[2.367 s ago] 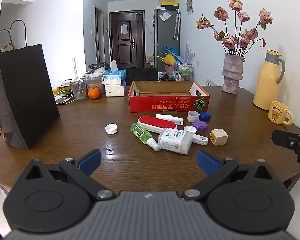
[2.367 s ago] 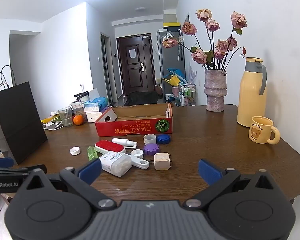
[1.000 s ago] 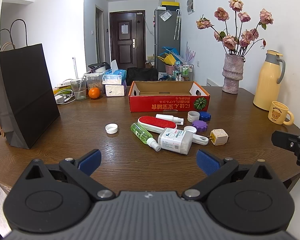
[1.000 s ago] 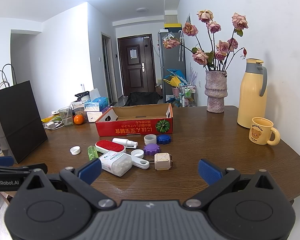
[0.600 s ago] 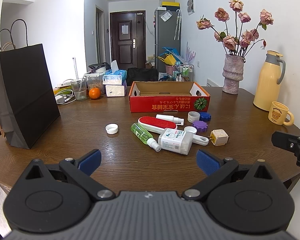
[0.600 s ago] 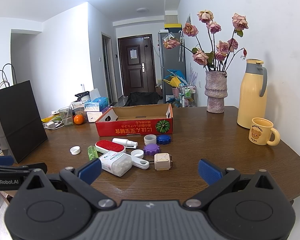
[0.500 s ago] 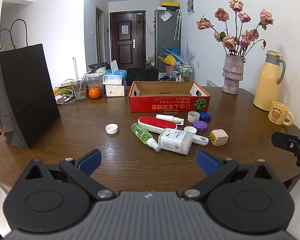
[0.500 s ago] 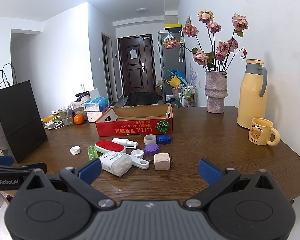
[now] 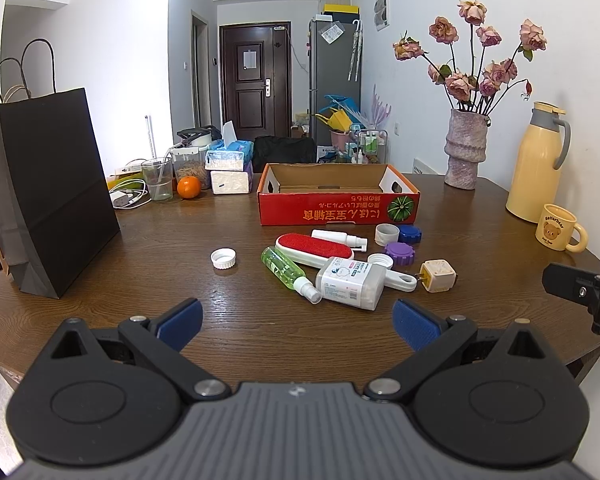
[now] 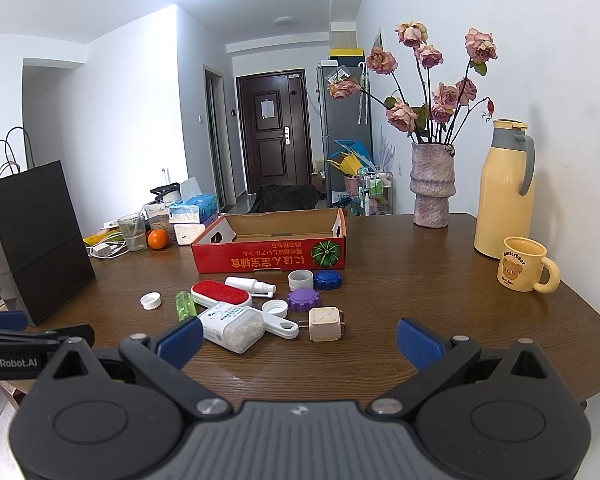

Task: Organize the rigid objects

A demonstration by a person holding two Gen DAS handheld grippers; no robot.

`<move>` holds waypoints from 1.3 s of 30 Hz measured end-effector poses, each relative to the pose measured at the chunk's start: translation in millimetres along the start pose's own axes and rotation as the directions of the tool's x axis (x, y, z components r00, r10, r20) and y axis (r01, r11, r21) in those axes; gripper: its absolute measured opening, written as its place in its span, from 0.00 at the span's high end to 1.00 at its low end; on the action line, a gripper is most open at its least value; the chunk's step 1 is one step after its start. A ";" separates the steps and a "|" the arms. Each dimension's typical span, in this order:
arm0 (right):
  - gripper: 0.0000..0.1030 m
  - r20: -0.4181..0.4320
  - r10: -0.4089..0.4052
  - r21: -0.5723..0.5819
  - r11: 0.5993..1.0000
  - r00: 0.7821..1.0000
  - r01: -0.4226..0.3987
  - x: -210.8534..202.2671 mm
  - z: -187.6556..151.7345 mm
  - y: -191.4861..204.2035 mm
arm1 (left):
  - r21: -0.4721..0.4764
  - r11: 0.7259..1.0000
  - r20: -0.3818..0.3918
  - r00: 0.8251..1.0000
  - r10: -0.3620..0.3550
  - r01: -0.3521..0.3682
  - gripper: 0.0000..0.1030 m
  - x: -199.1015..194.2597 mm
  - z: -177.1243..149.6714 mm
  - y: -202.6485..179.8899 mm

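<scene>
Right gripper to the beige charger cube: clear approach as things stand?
Probably yes. The right gripper is open and empty, and the charger cube lies just ahead on bare table, apart from the purple cap behind it.

The left gripper point(image 9: 296, 320) is held level, jaws spread wide with nothing between the blue fingertips point(image 9: 179, 319). The right gripper point(image 10: 300, 336) is likewise level and spread wide, holding nothing. Each appears in the other's view: the right at 3 o'clock, the left at 9 o'clock.

red box point(image 9: 338, 210), green bottle point(image 9: 284, 268), purple cap point(image 9: 399, 253), black bag point(image 9: 48, 184)
</scene>
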State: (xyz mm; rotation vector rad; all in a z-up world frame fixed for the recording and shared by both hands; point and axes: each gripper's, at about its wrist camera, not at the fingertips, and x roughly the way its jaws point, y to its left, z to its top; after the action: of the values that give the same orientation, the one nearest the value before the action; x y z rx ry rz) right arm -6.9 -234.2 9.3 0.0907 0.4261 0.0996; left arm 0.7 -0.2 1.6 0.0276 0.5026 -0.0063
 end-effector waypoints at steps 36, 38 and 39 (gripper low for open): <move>0.00 -0.005 -0.001 -0.010 1.000 1.000 0.001 11.3 0.7 0.8 | -0.006 1.000 -0.007 1.000 0.004 -0.004 0.00 1.4 1.0 2.5; 0.00 -0.011 -0.002 -0.012 1.000 1.000 0.002 14.6 2.4 2.2 | -0.011 1.000 -0.012 1.000 0.004 -0.004 0.00 4.8 4.9 4.5; 0.00 -0.013 -0.001 -0.015 1.000 1.000 0.000 14.8 2.4 1.7 | -0.014 1.000 -0.016 1.000 0.005 -0.006 0.00 16.2 7.5 2.0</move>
State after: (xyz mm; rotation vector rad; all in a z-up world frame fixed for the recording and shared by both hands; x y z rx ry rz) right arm 7.4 -231.0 5.7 0.0753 0.4387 0.1030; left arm 18.5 1.7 0.4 0.0157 0.5182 0.0028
